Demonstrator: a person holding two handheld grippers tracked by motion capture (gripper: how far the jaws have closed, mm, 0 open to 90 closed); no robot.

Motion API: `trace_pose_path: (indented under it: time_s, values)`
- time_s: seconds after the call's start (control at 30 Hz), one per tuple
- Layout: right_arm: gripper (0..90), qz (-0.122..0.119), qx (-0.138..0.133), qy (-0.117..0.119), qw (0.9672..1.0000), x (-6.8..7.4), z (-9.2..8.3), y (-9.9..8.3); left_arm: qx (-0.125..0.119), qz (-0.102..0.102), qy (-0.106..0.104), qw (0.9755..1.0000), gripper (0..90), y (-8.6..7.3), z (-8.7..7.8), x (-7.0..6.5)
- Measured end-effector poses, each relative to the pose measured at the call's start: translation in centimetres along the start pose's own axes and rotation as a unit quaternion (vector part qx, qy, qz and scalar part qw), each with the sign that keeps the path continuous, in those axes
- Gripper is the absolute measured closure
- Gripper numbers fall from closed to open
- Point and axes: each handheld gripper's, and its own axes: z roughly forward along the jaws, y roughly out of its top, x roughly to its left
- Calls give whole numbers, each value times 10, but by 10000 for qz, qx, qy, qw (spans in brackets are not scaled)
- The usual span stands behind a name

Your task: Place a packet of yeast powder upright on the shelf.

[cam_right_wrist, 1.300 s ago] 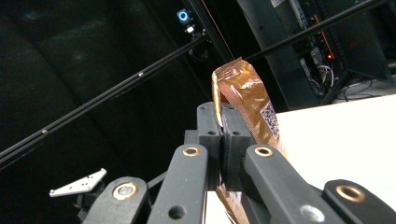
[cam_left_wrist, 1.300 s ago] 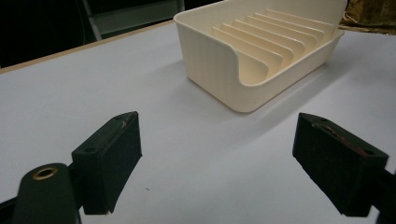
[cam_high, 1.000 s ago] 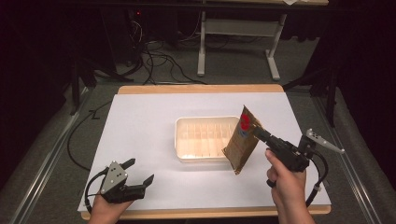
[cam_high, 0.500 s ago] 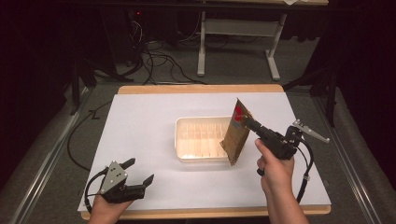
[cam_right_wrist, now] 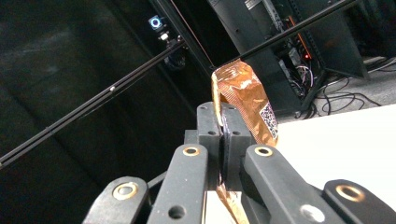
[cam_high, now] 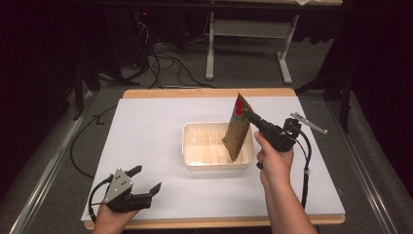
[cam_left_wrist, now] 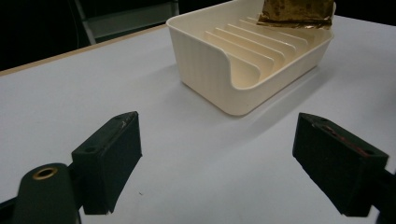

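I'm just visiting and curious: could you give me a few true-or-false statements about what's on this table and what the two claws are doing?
1. The right claw pinches a brown packet. True.
2. The packet lies flat on the table. False: it hangs above the cream tray.
3. The left claw is open and holds nothing. True.
4. The tray is round and smooth inside. False: it is rectangular with ribbed slots.

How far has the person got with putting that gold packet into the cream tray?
Picked up: the right gripper is shut on the gold packet. In hand: the packet hangs above the slotted tray. Left: lowering it into a slot and letting go. The left gripper rests open.
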Motion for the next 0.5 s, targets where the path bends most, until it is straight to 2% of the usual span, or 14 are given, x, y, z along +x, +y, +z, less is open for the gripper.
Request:
trace_pose_path:
  time_s: [0.5]
  values:
    - [895, 22, 151, -97, 9998, 3, 34, -5, -30, -34, -8, 10000, 158, 0, -1, 1]
